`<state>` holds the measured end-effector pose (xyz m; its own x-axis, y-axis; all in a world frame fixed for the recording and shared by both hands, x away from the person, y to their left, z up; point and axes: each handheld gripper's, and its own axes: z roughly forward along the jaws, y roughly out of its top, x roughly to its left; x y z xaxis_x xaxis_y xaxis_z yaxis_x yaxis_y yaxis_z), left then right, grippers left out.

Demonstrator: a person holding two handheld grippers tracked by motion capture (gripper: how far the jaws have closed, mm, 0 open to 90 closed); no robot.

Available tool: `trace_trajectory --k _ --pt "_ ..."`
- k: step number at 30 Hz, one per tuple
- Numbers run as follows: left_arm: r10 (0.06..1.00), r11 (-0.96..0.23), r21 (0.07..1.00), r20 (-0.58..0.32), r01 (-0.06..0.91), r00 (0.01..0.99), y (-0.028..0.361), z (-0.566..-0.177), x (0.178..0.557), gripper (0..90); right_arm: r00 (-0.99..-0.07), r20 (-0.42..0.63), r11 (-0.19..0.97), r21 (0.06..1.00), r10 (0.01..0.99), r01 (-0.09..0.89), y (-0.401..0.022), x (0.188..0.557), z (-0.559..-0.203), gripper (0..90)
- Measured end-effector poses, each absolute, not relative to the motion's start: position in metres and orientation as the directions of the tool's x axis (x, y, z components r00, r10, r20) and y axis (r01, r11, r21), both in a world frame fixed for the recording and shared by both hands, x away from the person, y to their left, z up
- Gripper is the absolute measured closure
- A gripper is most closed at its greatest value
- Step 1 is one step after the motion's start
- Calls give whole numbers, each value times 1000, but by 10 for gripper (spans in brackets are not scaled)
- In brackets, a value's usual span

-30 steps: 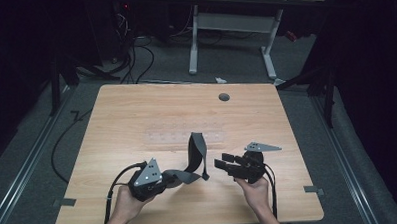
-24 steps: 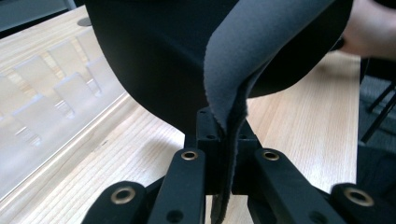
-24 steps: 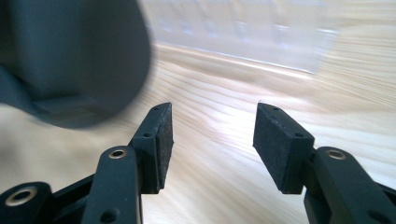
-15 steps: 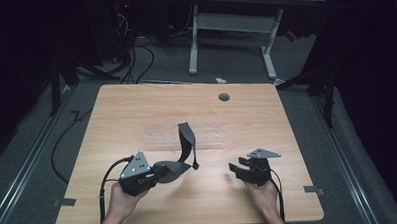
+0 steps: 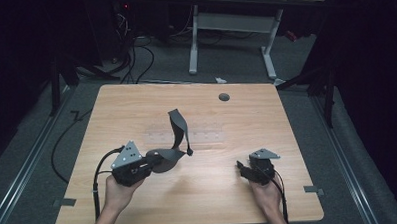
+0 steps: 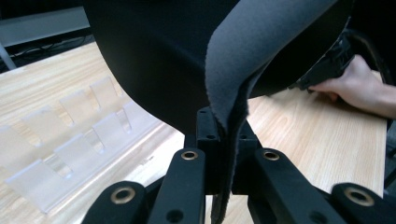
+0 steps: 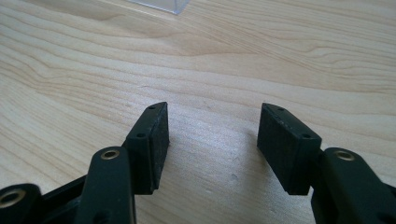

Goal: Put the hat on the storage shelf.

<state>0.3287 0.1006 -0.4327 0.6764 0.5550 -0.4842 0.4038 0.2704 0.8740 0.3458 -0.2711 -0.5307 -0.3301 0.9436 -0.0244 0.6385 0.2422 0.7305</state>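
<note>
Two grippers over the wooden table; one grey fabric strip in hand.
Left gripper jaws clamp the strip's lower end, which curls upward above mid-table. Right gripper, near the front right, has just been opening: jaws wide, nothing between them.

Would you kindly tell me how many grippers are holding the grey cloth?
1: the left gripper is shut on the cloth, near the table's front left; the right gripper, front right, is open and empty.
</note>
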Motion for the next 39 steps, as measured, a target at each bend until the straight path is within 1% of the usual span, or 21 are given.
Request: trace_trajectory --k 5,7,19,27,34,39 --pt "567 304 866 -500 398 654 108 -425 338 864 -341 -17 246 728 940 640 -270 346 -531 383" --pt "573 320 862 -506 393 644 111 -422 341 863 -344 -17 247 727 939 640 -270 346 -531 379" --pt "618 349 875 -484 336 619 124 -412 360 864 -345 -18 249 727 938 640 -270 346 -531 377" --pt "660 358 889 -458 287 596 132 -405 381 864 -345 -18 249 727 938 640 -270 346 -531 377" --pt "708 335 908 -419 253 568 133 -409 395 863 -345 -18 249 726 938 641 -270 346 -531 377" --pt "727 349 901 -433 257 533 132 -417 409 863 -346 -18 249 726 938 640 -270 346 -531 376"
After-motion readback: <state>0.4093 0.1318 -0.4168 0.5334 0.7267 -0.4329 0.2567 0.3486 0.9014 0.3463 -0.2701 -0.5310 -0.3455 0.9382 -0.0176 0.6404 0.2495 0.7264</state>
